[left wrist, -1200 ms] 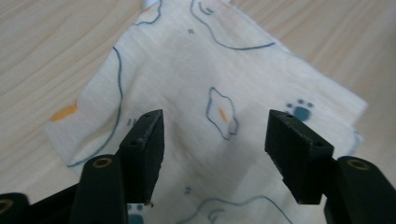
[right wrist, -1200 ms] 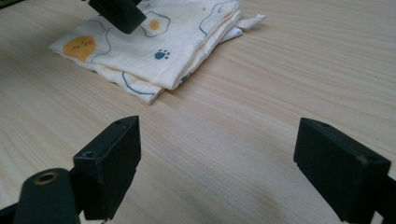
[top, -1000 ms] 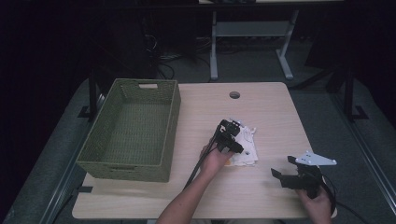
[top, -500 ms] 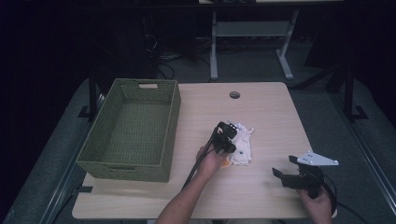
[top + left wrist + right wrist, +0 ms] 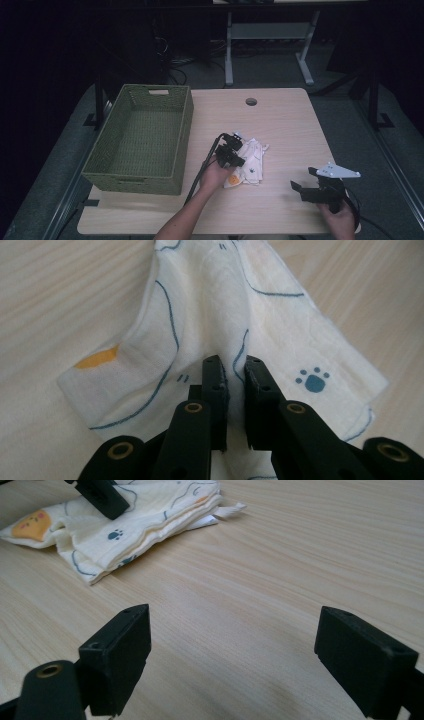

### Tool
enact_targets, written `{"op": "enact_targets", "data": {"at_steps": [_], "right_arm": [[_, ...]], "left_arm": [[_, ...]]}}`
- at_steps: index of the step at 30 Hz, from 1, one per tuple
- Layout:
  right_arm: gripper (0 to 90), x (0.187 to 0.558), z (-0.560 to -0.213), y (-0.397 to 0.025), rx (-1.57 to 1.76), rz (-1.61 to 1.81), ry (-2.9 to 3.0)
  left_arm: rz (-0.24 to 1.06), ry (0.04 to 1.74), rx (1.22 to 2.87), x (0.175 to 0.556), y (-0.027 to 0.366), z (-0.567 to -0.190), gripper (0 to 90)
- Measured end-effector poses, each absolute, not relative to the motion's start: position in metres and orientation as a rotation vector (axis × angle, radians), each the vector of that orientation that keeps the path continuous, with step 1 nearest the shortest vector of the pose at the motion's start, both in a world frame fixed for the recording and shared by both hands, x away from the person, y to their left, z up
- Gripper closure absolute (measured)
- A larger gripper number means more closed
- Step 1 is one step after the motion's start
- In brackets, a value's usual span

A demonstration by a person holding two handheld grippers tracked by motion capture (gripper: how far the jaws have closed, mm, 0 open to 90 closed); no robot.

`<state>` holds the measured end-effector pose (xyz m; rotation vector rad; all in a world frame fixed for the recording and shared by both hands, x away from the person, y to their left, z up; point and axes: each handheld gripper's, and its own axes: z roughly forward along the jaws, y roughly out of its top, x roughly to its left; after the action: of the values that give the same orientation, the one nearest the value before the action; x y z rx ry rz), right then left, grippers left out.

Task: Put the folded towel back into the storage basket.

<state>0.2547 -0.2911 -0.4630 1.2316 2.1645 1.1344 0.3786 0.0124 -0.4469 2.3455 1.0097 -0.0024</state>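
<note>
On the folded cloth (image 5: 200, 330) near the middle of the table (image 5: 280, 120), the left gripper (image 5: 233, 365) has its two black jaws drawn close together, and a ridge of the white fabric rises into the narrow gap between them, so it's pinching a fold of the cloth. Around that pinch the print is clear: thin blue lines, a small blue paw mark to one side, an orange patch to the other. From the high view, the left gripper (image 5: 231, 150) sits over the cloth's (image 5: 250, 162) near-left part, the left hand (image 5: 214, 175) just behind it, a black cable trailing back toward the table's near edge.

Out from the cloth now. The right gripper (image 5: 306, 180) is well apart from it, toward the table's near right corner, held in the right hand (image 5: 337, 212) with its grey three-cornered plate on top. Its jaws stand wide apart over bare wood in the right gripper view (image 5: 250, 655), nothing between them, and the cloth (image 5: 125, 525) lies beyond them.

On the cloth's far-left side stands a green woven basket (image 5: 175, 130). Beyond the cloth, near the table's far edge, there's a small round hole (image 5: 251, 101).
</note>
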Motion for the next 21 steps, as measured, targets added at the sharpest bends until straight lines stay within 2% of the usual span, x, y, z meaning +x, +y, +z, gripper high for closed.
{"op": "enact_targets", "data": {"at_steps": [13, 21], "right_arm": [[14.8, 0.252, -0.461, -0.296, 1.251, 1.156, 2.117], [14.7, 0.251, -0.461, -0.296, 1.258, 1.153, 2.117]], "left_arm": [[-0.206, 0.993, 2.048, 0.369, 0.047, -0.415, 82.0], [-0.282, 0.932, 1.955, 0.363, 0.059, -0.390, 81.7]]}}
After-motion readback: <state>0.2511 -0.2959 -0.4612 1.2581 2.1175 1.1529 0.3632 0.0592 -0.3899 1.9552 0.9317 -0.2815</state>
